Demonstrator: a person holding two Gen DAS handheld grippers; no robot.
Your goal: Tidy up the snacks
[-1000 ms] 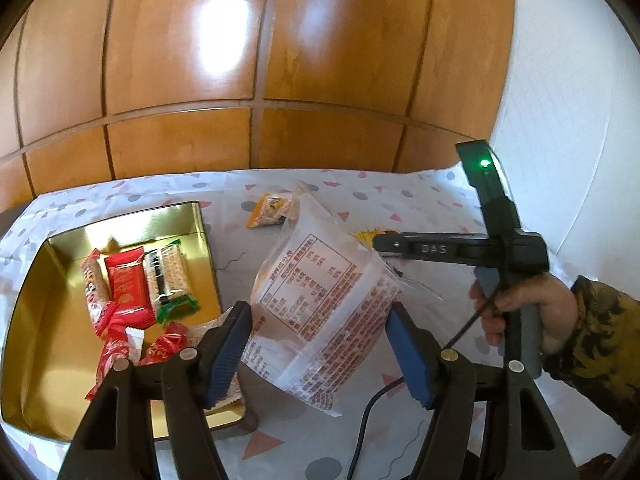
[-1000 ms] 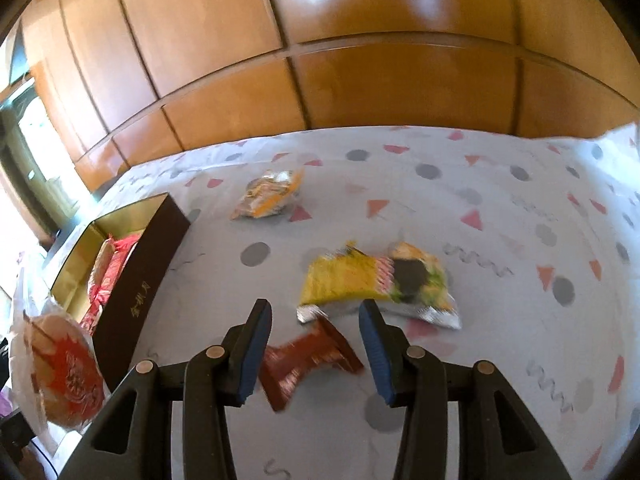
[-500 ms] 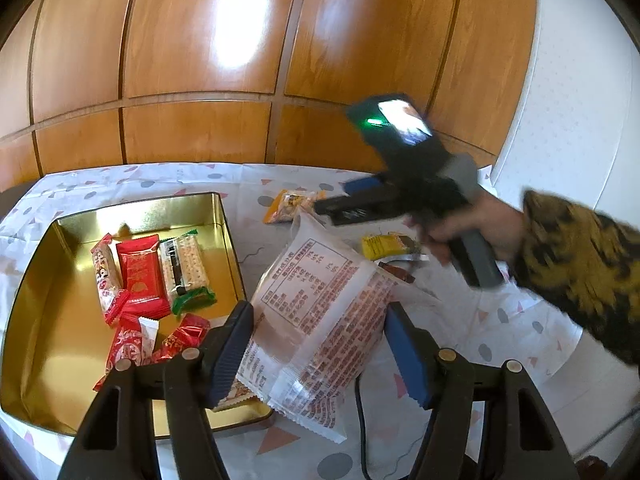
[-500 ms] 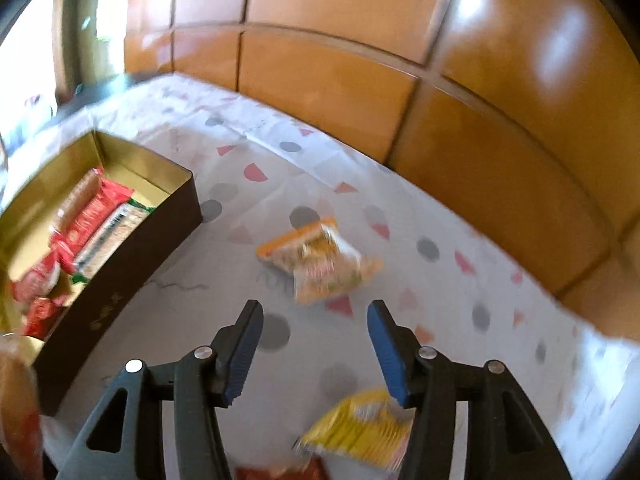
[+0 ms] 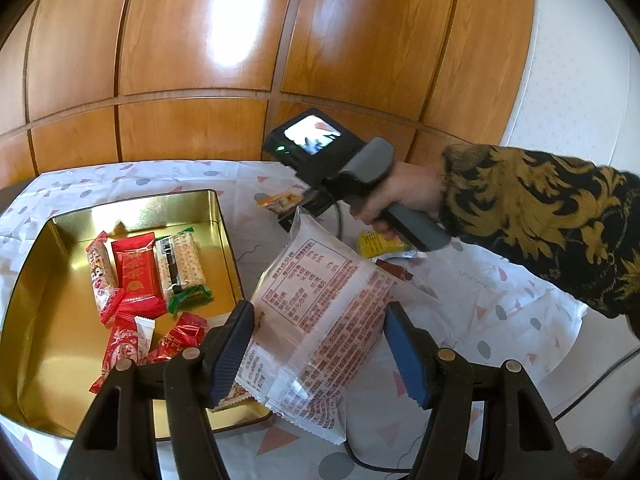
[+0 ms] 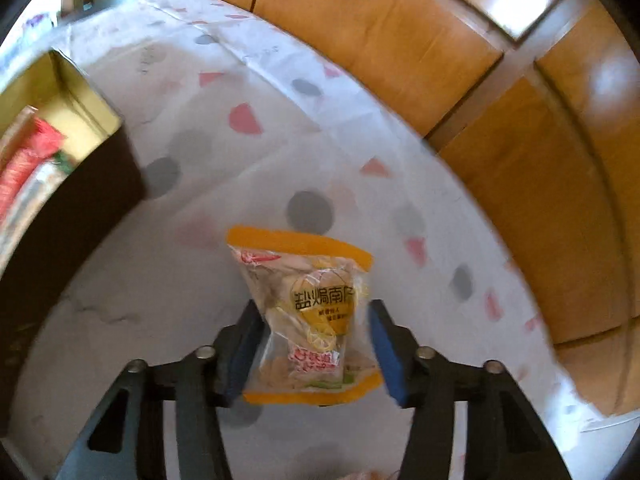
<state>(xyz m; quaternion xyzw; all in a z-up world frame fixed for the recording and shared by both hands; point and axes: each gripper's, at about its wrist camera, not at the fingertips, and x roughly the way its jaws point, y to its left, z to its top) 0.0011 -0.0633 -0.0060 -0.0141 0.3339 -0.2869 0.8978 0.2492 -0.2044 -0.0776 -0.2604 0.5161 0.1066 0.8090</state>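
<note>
My left gripper [image 5: 318, 320] is shut on a large clear packet with red print [image 5: 320, 288], held tilted above the right edge of the gold tin [image 5: 136, 202]. Several red and cracker snacks [image 5: 134, 268] lie in the tin. My right gripper [image 6: 314, 316] points down at an orange-edged snack packet [image 6: 308, 280] lying on the cloth. Its jaws are closing with the packet between them. The left pad is at the packet's edge and the right pad stands a little off it. In the left wrist view a hand holds that gripper's body [image 5: 360, 168] over the same packet [image 5: 280, 200].
A yellow packet [image 5: 380, 244] and a dark red one [image 5: 394, 270] lie on the patterned cloth [image 5: 500, 300] right of the tin. The tin's dark outer wall [image 6: 80, 184] stands left of the orange packet. Wooden panels rise behind the table. A cable [image 5: 360, 460] runs across the front.
The right gripper left the yellow and dark red packets, swung left and rolled, and now straddles the orange-edged packet. The left gripper kept still with the clear packet.
</note>
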